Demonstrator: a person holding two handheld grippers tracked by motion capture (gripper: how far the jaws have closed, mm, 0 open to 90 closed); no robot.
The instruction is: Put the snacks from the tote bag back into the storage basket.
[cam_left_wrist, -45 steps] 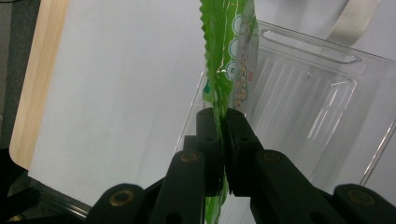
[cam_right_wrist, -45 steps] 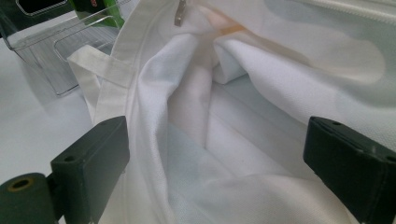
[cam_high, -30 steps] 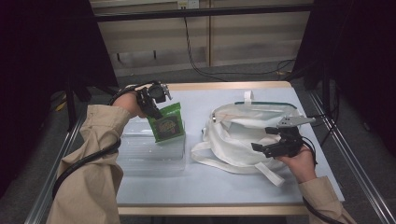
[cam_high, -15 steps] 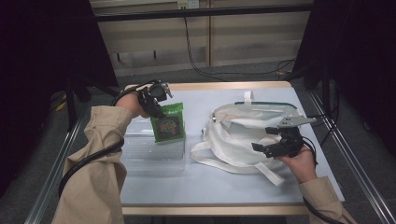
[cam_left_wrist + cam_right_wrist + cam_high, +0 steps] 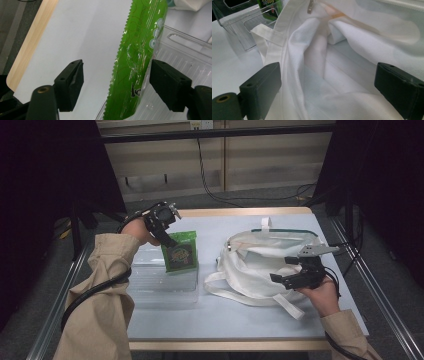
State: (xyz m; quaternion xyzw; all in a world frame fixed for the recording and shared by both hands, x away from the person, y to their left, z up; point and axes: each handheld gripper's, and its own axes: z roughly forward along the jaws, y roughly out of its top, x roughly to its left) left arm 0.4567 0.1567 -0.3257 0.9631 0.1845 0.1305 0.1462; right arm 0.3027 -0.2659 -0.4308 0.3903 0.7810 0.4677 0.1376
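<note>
A green snack packet [image 5: 181, 252] stands on edge at the back of a clear plastic tray [image 5: 160, 285]. My left gripper [image 5: 167, 236] hovers at the packet's upper left corner. Its jaws have just been opening and now stand open. In the left gripper view the packet [image 5: 140, 50] runs between the jaws of the left gripper [image 5: 116, 75], with a wide gap to one pad. A white cloth bag [image 5: 260, 265] lies to the right. My right gripper [image 5: 287, 279] rests at the bag's near right edge, open, with the bag's fabric [image 5: 352, 50] between the spread jaws of the right gripper [image 5: 327, 77].
The clear tray [image 5: 180, 55] sits on a pale tabletop [image 5: 225, 320] with a wooden rim. The bag's straps [image 5: 280, 302] trail toward the front edge. Metal rails run along both sides of the table. In the right gripper view the tray [image 5: 244, 25] lies beyond the bag.
The left jaws have opened off the packet's top edge, and the packet stays standing in the tray. The right hand and the bag have not moved.
</note>
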